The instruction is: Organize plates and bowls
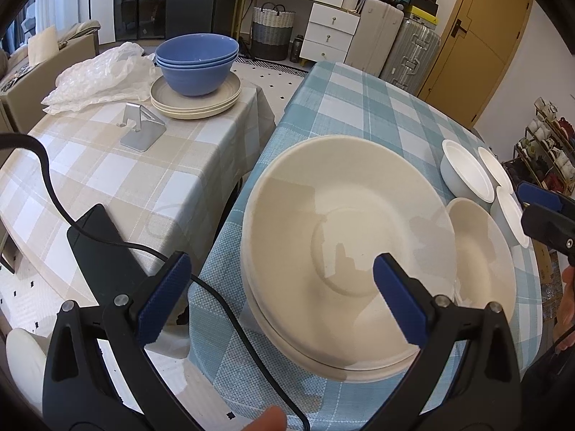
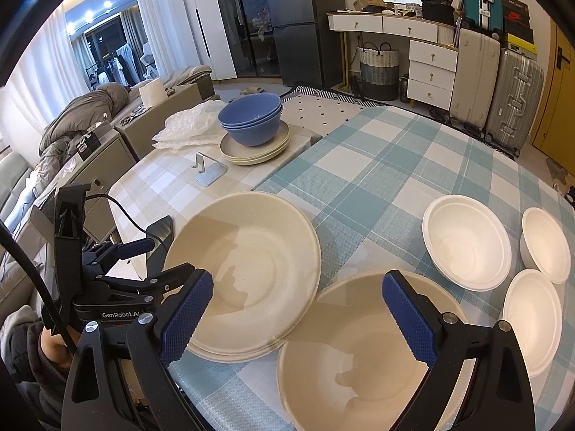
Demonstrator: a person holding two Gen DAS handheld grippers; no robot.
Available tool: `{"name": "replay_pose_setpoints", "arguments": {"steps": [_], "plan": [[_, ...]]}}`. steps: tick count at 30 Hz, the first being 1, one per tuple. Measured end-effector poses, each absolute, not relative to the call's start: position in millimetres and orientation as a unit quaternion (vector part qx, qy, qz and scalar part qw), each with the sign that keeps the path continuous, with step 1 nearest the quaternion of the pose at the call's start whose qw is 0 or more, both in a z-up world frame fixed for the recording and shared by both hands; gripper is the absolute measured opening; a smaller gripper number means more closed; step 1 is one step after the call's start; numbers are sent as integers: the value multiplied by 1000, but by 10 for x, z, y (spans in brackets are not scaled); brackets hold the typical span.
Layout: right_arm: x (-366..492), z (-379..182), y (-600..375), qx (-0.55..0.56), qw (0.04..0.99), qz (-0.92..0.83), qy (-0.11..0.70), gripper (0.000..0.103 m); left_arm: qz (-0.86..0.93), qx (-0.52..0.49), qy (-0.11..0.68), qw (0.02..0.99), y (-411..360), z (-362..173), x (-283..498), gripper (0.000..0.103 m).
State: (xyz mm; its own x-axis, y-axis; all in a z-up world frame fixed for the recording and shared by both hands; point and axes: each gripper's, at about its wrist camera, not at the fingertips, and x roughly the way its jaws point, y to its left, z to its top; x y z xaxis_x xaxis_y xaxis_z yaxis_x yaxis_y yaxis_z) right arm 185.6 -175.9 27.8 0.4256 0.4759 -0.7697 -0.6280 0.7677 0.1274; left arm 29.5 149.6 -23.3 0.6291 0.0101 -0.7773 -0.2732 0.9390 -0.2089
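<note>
A stack of cream plates lies on the blue checked table. A single cream plate lies beside it on the right, its edge touching the stack. Three white bowls stand further right. My left gripper is open and empty above the stack's near edge; it also shows in the right wrist view. My right gripper is open and empty above the single plate; one finger of it shows in the left wrist view.
A beige checked table stands to the left with stacked blue bowls on cream plates, a metal phone stand, bubble wrap and a black device with cable. Suitcases and drawers stand behind.
</note>
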Motion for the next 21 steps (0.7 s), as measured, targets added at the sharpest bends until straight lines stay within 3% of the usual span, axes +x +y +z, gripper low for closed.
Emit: {"name": "replay_pose_setpoints", "arguments": {"steps": [18, 21], "plan": [[2187, -36, -1299, -149, 810, 335, 458, 96, 85, -183, 431, 880, 1623, -473, 409, 96], [2253, -138, -1236, -156, 799, 334, 475, 83, 82, -186, 436, 877, 1625, -517, 432, 91]]}}
